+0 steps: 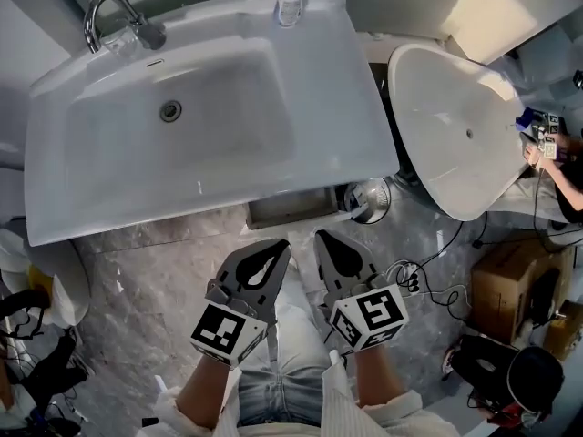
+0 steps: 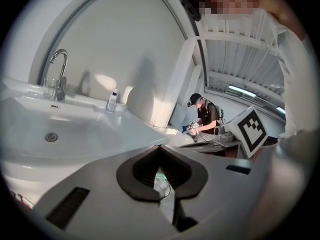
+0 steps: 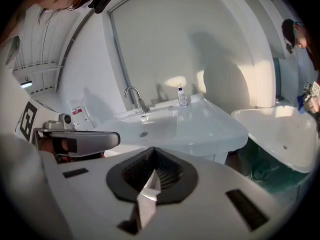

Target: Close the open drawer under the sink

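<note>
The drawer (image 1: 290,208) sticks out a little from under the front edge of the sink (image 1: 137,218), toward its right corner. It is not pushed in yet. I hold my left hand-held gripper (image 1: 275,249) and my right hand-held gripper (image 1: 326,242) side by side just in front of the drawer, not touching it. Both have their jaws pressed together with nothing in them. I think that helps, because closed tips make a firm nose for pushing the drawer in.

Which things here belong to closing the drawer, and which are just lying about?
Job: drawer, sink above it, left claw, right claw, both shut.
Lying about: bottle, tap, second basin, box.
</note>
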`<state>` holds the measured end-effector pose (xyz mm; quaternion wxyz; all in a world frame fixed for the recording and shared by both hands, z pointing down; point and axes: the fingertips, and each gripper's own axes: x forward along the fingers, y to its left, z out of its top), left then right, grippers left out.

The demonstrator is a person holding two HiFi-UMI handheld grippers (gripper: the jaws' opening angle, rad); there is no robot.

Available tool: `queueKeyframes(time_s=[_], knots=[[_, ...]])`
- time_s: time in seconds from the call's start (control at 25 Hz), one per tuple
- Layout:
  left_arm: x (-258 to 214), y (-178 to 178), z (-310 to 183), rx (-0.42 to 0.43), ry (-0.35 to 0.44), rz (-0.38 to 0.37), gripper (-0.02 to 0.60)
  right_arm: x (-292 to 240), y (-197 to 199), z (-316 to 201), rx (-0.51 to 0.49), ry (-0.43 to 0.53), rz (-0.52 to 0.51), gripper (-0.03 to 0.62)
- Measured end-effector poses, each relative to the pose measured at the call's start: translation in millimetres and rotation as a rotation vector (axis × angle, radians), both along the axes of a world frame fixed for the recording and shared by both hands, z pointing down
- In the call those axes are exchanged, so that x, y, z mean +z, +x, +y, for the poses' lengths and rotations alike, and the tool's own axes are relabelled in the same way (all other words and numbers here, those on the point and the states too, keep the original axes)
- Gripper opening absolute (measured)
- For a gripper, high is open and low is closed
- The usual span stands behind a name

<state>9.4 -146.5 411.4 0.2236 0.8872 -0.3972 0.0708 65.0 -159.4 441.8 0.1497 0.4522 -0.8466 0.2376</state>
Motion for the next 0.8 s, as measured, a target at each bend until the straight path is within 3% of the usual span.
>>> queueKeyframes(time_s=[0.32,0.48,0.8], knots=[[65.2,-4.7,3.5,-0.065,-0.073,-0.026,0.015,55.6,-3.4,1.4,-0.019,-0.042,0.030,0.008],[95.4,-13.7,1.7,-0.109,-0.068,-0.025,0.015,83.9,-9.3,4.5,-0.018,-0.050,0.051,0.008],[143.8,-21.9,4.0,-0.091,-0.081,-0.079,0.015,130.7,-16.8,10.1,-0.022,-0.060,0.058,0.008]])
